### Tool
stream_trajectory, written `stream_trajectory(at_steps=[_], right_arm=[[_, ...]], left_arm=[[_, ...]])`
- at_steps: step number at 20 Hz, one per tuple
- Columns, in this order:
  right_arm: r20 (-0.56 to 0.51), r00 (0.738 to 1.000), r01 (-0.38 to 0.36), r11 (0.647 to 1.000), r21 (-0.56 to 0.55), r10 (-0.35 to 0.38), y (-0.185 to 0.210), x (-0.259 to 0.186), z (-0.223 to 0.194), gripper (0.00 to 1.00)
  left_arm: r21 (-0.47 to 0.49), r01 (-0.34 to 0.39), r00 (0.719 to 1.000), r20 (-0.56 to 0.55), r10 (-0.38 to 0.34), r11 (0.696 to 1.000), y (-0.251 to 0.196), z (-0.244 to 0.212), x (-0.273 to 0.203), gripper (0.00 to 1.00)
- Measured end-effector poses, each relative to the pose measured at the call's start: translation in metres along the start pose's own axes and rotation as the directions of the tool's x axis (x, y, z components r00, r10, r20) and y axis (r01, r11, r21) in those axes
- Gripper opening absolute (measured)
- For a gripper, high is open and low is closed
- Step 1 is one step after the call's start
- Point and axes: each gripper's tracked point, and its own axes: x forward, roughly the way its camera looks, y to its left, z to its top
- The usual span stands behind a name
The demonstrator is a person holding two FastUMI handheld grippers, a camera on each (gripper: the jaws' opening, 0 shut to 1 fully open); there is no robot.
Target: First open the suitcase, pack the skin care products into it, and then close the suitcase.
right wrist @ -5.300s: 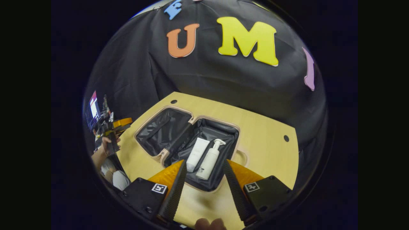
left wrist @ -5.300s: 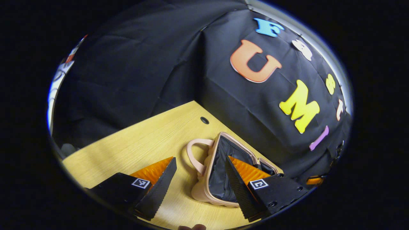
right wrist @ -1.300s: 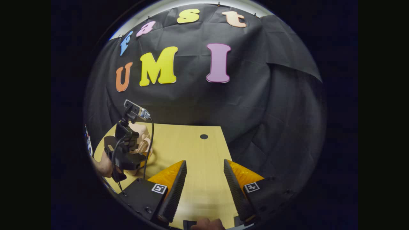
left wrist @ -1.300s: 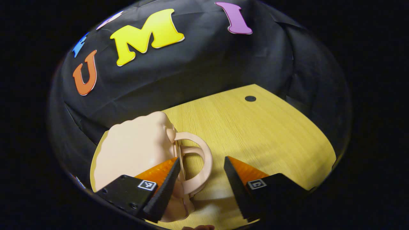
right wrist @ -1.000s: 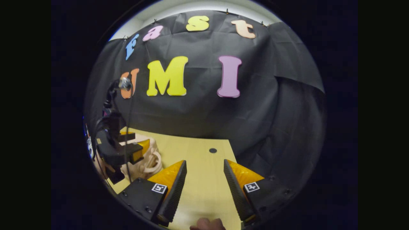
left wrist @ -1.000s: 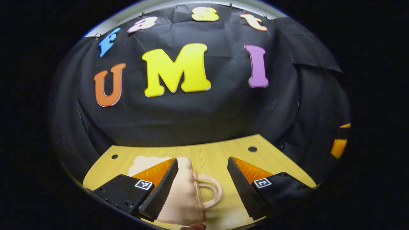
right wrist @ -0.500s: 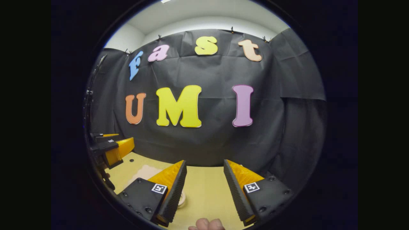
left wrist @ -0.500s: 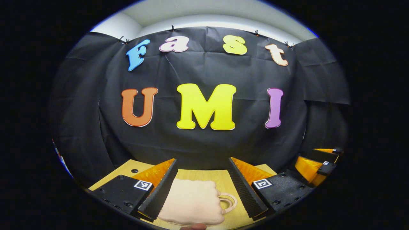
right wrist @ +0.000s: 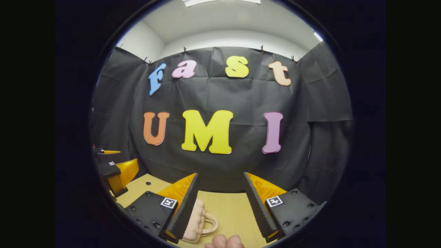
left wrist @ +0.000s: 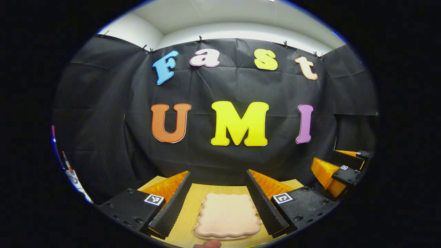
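Change since earlier: both views tilted up toward the booth wall; suitcase [left wrist: 227, 220], open with products inside a few seconds back, now shut and lying flat on the counter [left wrist: 193, 203].
Left gripper [left wrist: 218, 201]: spread wide, nothing held; raised clear of the case.
Right gripper [right wrist: 220, 203]: spread wide too, nothing held; seen from the left gripper view at about 3 o'clock, well apart.
Suitcase position: at 6 o'clock in the left gripper view, framed between its fingers without touching them; at about 7 o'clock in the right gripper view [right wrist: 198, 220], partly behind that gripper's own left finger.
Handle [right wrist: 210, 224]: pointing toward the right gripper's side; long axis of the case hard to judge through the lens, possibly running away from the left gripper.
Nearer hand: left, squarely over the case; right off to the handle side.
Task stage: closing apparently done; seam and latch not visible, so full closure unconfirmed.
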Motion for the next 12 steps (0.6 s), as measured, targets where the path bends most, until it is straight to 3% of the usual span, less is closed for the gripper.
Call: stream_trajectory(at_steps=[2, 3, 4, 12], right_arm=[[-0.002, 1.0, -0.016, 1.0, -0.007, 0.016, 0.011, -0.001, 0.0, 0.75], [0.0, 1.0, -0.02, 1.0, -0.01, 0.02, 0.013, 0.0, 0.001, 0.75], [0.001, 1.0, -0.022, 1.0, -0.01, 0.022, 0.016, 0.0, 0.001, 0.75], [-0.008, 0.999, -0.042, 0.999, -0.012, 0.042, 0.033, 0.005, -0.004, 0.75]], left_arm=[[-0.006, -0.007, 1.0, 0.007, 0.007, 1.0, 0.008, 0.001, -0.004, 0.99], [-0.005, -0.01, 1.0, 0.008, 0.01, 1.0, 0.009, 0.001, -0.005, 0.94], [-0.003, -0.012, 1.0, 0.01, 0.012, 1.0, 0.012, 0.002, -0.006, 0.98], [-0.011, -0.018, 1.0, 0.008, 0.018, 1.0, 0.021, 0.0, -0.007, 0.99]])
